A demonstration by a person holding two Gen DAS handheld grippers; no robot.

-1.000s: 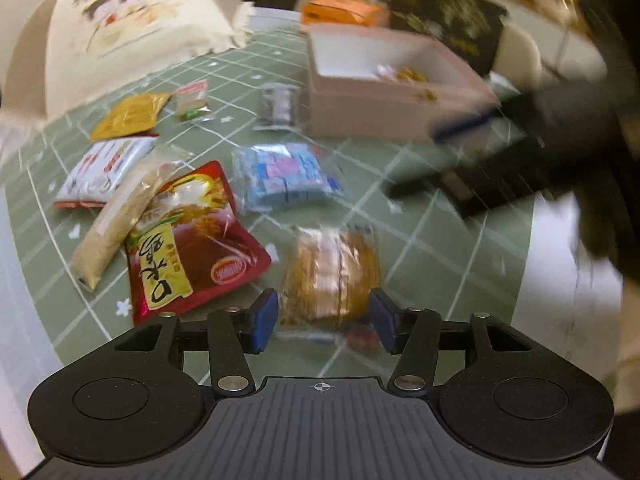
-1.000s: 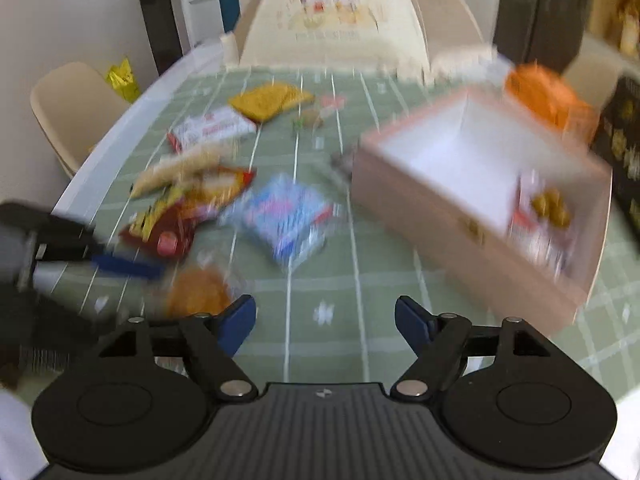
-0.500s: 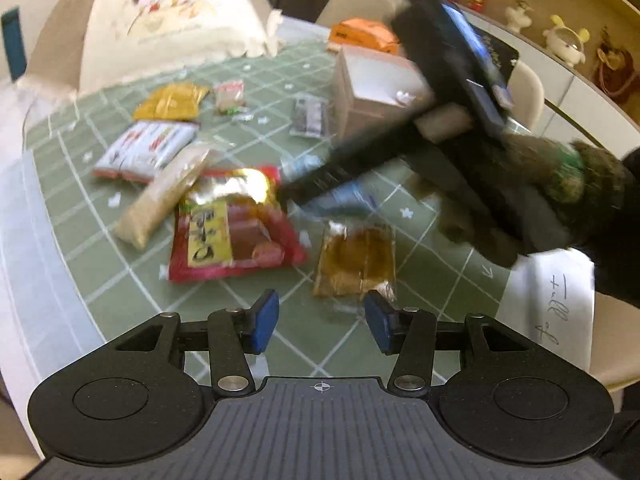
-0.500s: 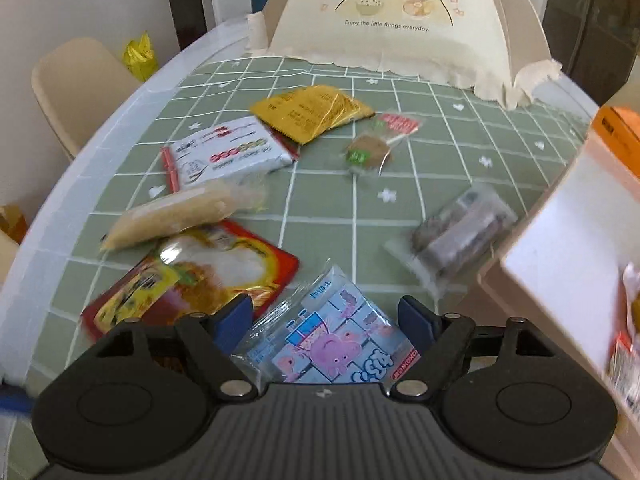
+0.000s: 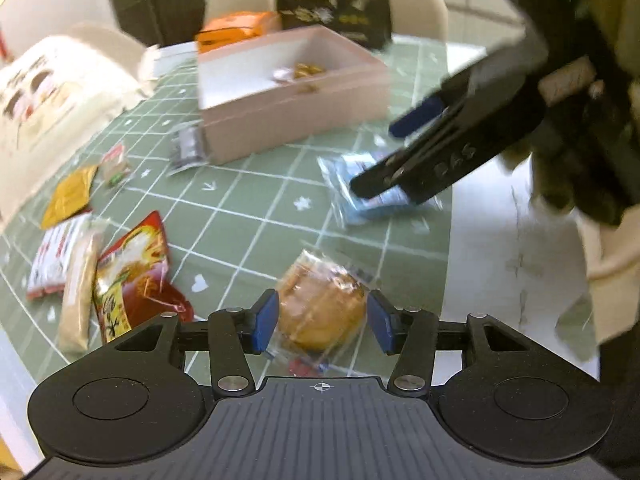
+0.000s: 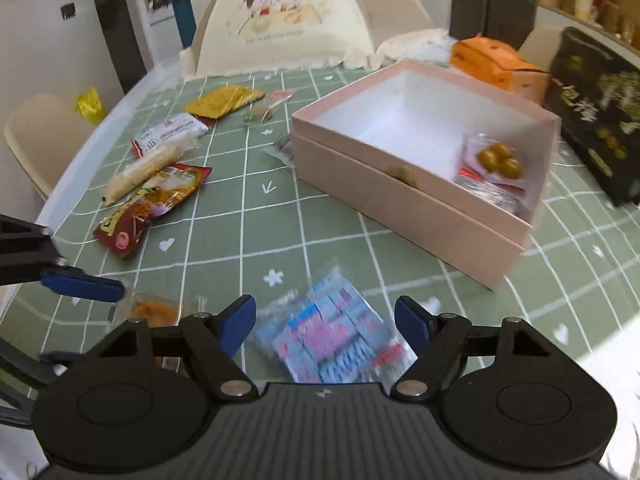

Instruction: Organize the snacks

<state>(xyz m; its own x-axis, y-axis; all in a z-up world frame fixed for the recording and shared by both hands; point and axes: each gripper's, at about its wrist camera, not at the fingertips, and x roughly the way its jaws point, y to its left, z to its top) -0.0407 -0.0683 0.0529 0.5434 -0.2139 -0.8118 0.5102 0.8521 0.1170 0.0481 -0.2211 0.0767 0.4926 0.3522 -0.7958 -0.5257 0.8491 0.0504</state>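
A pink open box [image 6: 416, 196] stands on the green checked tablecloth and holds a few snack packets [image 6: 494, 168]. My left gripper [image 5: 322, 322] is open, its blue pads on either side of a clear-wrapped orange cake packet [image 5: 322, 304], not closed on it. My right gripper [image 6: 326, 322] is open over a blue and pink snack packet [image 6: 332, 340]; it also shows in the left wrist view [image 5: 376, 204]. The pink box shows there too [image 5: 296, 100].
A red snack bag [image 6: 148, 208], a beige stick packet [image 6: 140, 174], a white-red packet [image 6: 168, 134] and a yellow packet [image 6: 222, 101] lie left. An orange box [image 6: 496, 64] and a black box [image 6: 600, 120] stand behind. A cream food cover [image 6: 280, 20] stands at the far edge.
Both grippers drew back toward the near table edge. The orange cake packet now lies between my left pads, and the blue packet lies between my right pads, closer than before.
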